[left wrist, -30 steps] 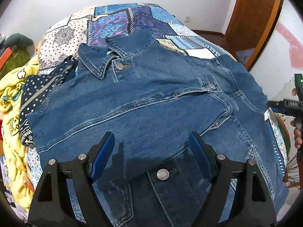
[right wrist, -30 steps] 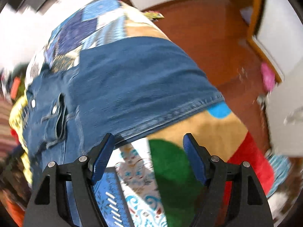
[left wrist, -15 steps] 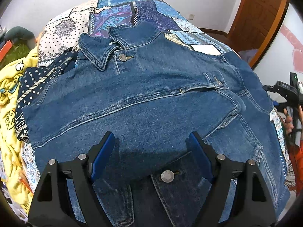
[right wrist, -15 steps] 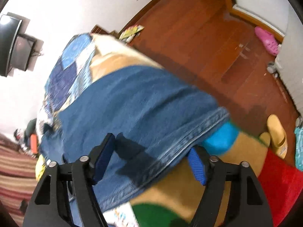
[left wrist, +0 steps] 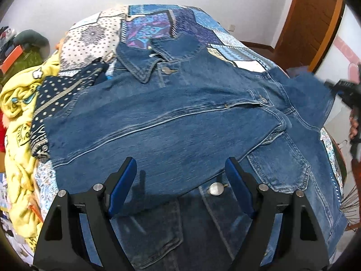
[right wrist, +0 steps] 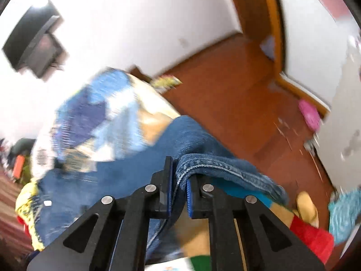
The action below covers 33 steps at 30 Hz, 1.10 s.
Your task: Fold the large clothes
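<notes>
A blue denim jacket (left wrist: 180, 122) lies front up on a patchwork bed, collar at the far end and one sleeve folded across the chest. My left gripper (left wrist: 180, 180) is open and empty, hovering over the jacket's lower front near a metal button (left wrist: 216, 189). My right gripper (right wrist: 179, 180) is shut on the hem edge of the denim jacket (right wrist: 203, 164) and holds it lifted off the bed. The right gripper also shows at the right edge of the left wrist view (left wrist: 347, 92), with the raised denim flap beside it.
The patchwork quilt (left wrist: 158, 22) covers the bed. A yellow garment (left wrist: 18, 103) and a dark dotted cloth (left wrist: 56, 88) lie at the bed's left side. A wooden floor (right wrist: 237, 85), a door frame (right wrist: 268, 18), a pink slipper (right wrist: 309, 114) and a wall-mounted screen (right wrist: 33, 43) show on the right.
My right gripper has closed on the jacket's hem and lifted it; it was open over the hem before. My left gripper stays open and has shifted only slightly.
</notes>
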Tool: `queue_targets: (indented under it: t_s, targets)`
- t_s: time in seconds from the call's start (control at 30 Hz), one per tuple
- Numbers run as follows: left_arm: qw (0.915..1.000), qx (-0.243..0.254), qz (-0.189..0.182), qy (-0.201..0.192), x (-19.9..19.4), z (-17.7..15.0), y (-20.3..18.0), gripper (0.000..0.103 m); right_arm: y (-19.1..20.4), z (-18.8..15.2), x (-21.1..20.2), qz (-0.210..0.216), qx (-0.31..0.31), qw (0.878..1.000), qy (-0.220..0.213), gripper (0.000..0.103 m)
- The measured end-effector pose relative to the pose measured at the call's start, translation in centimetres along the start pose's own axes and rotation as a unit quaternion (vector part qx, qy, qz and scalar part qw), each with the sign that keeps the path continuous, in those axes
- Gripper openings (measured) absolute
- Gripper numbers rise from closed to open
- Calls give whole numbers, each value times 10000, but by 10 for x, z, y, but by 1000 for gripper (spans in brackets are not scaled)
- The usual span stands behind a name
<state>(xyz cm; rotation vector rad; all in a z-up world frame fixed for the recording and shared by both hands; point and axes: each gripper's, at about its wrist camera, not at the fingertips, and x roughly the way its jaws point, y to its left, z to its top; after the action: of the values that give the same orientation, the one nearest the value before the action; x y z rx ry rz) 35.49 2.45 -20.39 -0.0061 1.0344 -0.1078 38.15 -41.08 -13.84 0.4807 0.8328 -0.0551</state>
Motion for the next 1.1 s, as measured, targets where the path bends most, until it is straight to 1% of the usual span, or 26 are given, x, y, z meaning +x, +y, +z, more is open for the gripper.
queue_targets:
  t_s: [0.1, 0.17, 0.23, 0.33, 0.43, 0.53, 0.57, 0.6, 0.73, 0.87, 0.93, 1.0, 1.07, 1.1]
  targets:
    - [9998, -148, -30, -104, -11, -4, 10, 80, 46, 12, -32, 487, -459, 9974, -277, 6]
    - [9995, -240, -42, -194, -20, -6, 18, 80, 75, 14, -46, 861, -678, 9935, -301, 6]
    - [9991, -320, -59, -269, -28, -9, 25, 80, 110, 13, -57, 1374, -841, 9867, -197, 6]
    - [9986, -400, -73, -324, -36, -13, 32, 80, 148, -6, -57, 1954, -932, 9763, 57, 6]
    - [9981, -467, -118, -392, -46, -18, 39, 80, 181, -41, -39, 2265, -1092, 9666, 490, 6]
    - [9976, -482, -160, -472, -57, -24, 45, 80, 207, -83, -12, 2239, -1353, 9597, 1025, 6]
    - [9974, -486, -169, -499, -61, -26, 47, 80, 211, -91, -5, 2235, -1382, 9576, 1178, 6]
    - [9973, -486, -168, -515, -64, -29, 49, 80, 215, -105, 6, 2215, -1413, 9547, 1399, 6]
    - [9967, -555, -164, -578, -75, -38, 58, 80, 218, -143, 30, 2033, -1506, 9473, 1963, 6]
    - [9966, -621, -129, -531, -77, -44, 64, 80, 223, -164, 40, 1778, -1673, 9406, 2358, 7]
    - [9968, -614, -112, -502, -77, -45, 63, 80, 218, -169, 43, 1659, -1677, 9389, 2506, 7]
    - [9971, -575, -102, -493, -77, -43, 61, 80, 214, -172, 45, 1538, -1748, 9331, 2739, 7]
    - [9975, -479, -91, -510, -78, -38, 55, 80, 212, -173, 44, 1516, -1806, 9269, 2918, 10]
    - [9978, -405, -81, -524, -79, -34, 50, 80, 209, -173, 42, 1513, -1869, 9231, 3002, 14]
